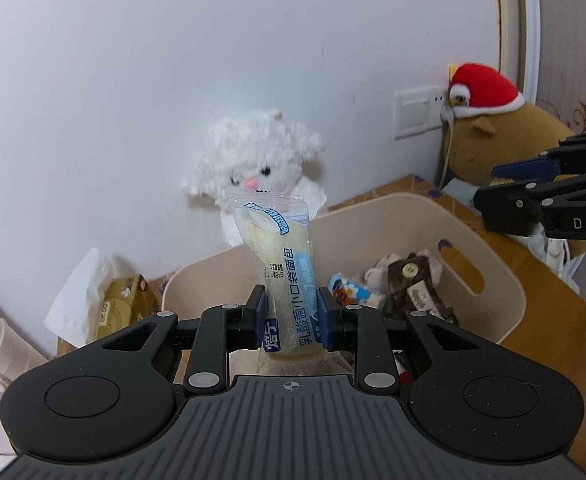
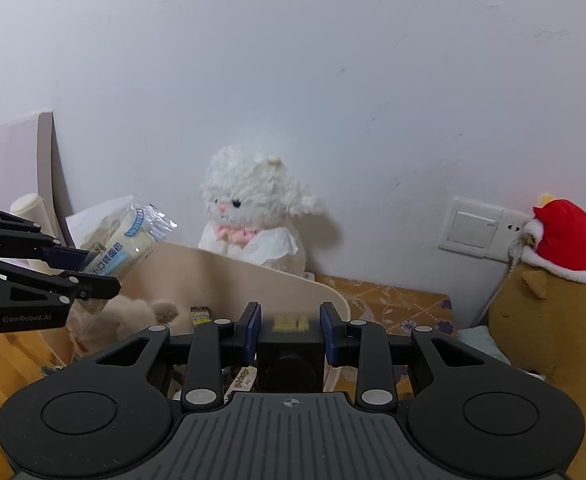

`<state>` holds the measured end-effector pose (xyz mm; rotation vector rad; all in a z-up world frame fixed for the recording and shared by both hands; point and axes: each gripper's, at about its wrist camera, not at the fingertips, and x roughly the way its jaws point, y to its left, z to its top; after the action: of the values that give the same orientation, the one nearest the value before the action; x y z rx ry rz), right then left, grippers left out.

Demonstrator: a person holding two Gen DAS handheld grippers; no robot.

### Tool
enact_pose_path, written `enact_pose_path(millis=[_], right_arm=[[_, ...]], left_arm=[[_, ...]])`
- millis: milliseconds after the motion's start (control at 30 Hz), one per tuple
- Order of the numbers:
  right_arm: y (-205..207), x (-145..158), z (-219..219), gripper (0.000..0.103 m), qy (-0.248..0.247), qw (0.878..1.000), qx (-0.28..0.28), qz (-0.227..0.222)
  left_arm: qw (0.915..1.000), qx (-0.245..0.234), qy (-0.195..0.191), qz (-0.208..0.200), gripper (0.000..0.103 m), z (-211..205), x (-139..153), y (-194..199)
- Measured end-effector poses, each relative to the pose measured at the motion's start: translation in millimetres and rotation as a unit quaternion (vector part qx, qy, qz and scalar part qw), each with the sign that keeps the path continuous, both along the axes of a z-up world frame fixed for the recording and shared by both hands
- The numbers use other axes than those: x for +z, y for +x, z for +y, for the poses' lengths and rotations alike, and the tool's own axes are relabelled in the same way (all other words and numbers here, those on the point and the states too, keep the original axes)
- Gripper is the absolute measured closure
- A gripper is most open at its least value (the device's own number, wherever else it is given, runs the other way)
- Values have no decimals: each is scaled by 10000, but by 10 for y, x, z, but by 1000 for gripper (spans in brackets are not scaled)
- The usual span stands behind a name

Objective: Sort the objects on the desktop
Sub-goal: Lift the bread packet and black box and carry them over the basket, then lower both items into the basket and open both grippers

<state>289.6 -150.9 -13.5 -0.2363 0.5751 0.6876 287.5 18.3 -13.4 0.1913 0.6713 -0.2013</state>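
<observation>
From the left wrist, the left gripper [image 1: 292, 318] has its blue pads pressed on a clear bread packet [image 1: 283, 276], standing upright above the near rim of the beige bin [image 1: 489, 236]. Chinese print on it reads "乳酸菌小口袋面包". Inside the bin lie a brown plush toy [image 1: 411, 286] and a small blue-and-white packet [image 1: 351, 292]. A white plush lamb [image 1: 259, 160] sits behind the bin; a tissue box [image 1: 123, 304] stands to its left. The right gripper [image 1: 505, 194], marked "DAS", hangs beyond the bin's right side.

From the right wrist, the right gripper [image 2: 291, 330] is narrowly closed on a small black box [image 2: 289, 360] with a blurred yellow label, over the bin's [image 2: 253, 280] right end. The left gripper [image 2: 89, 272] carries "GenRobot.AI" lettering and holds the bread packet [image 2: 127, 240] over the bin's left part.
</observation>
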Motion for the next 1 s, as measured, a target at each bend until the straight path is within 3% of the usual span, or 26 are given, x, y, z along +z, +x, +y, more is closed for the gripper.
enact_pose_path(millis=[200,833,900,1000], right_arm=[[99,-171,207,73,-154,9997,146,118],[365,-469,579,73,-782,9947,253,617],[364,-476,571,63,-759,9948,231,633],[353,-460,557,60,-724,9951,238,623]], left_arm=[[9991,178,-64,378,77,17,-175,216],[9939,261,148,1058,77,-37,-500,486],[9929,273,92,1155,76,-21,-527,500],[9924,358,105,1170,69,-12,-526,499]])
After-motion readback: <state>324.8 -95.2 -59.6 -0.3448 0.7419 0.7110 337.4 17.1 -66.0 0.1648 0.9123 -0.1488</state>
